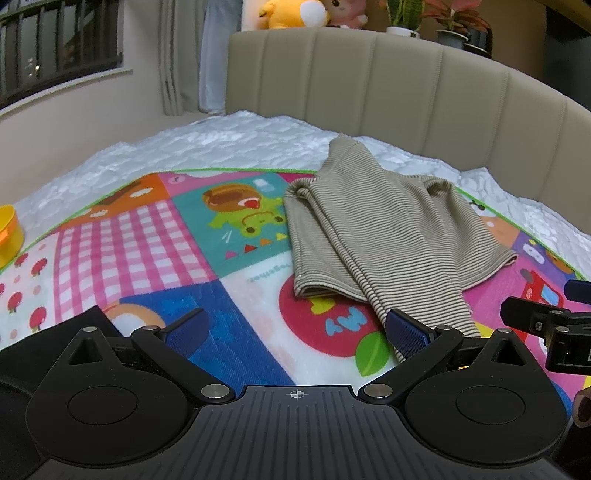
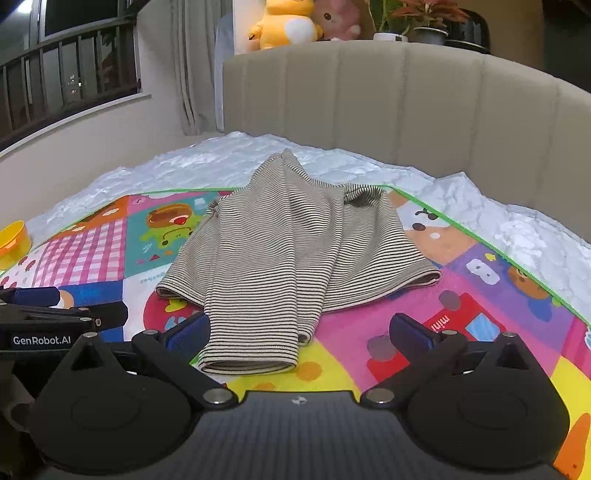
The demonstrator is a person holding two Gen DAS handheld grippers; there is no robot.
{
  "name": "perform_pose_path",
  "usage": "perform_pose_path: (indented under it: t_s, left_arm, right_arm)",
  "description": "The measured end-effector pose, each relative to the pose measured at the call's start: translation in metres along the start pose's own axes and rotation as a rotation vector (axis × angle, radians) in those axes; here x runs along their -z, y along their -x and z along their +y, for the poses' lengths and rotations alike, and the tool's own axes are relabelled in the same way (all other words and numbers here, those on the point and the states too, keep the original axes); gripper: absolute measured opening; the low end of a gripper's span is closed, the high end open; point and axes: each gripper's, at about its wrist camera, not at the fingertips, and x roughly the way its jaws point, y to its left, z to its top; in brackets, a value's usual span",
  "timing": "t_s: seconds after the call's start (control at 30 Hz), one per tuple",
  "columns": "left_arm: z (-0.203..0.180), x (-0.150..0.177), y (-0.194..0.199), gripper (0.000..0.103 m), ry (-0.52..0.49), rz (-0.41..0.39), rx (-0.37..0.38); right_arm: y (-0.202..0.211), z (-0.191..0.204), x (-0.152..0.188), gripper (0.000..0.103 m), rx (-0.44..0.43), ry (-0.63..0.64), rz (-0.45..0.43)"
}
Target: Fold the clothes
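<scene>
Colourful patchwork play mat (image 1: pixel 129 236) with green edging, spread over a white quilted mattress (image 1: pixel 229 136); beige padded headboard (image 1: pixel 388 85) behind; yellow plush toy (image 1: pixel 291 13) and pink plush toy (image 1: pixel 345 11) side by side on top of it, potted plants (image 1: pixel 406 18) to their right; yellow container (image 1: pixel 9 232) at the mat's left edge; curtain (image 1: pixel 184 55) beside a barred window (image 1: pixel 55 40).

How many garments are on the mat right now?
1: a striped top lies crumpled on the play mat ahead of both open hand-held grippers, its far end reaching onto the white bedding. Anything beneath it would be hidden.
</scene>
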Motion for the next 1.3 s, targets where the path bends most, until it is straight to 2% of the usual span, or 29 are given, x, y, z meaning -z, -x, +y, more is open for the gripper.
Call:
perform_pose_path:
  t_s: [1.3]
  left_arm:
    - [0.0020, -0.0001, -0.0015, 0.103, 0.018, 0.015, -0.003]
  right_arm:
    - [-0.0002, 0.0011, 0.0005, 0.103, -0.003, -0.002, 0.011]
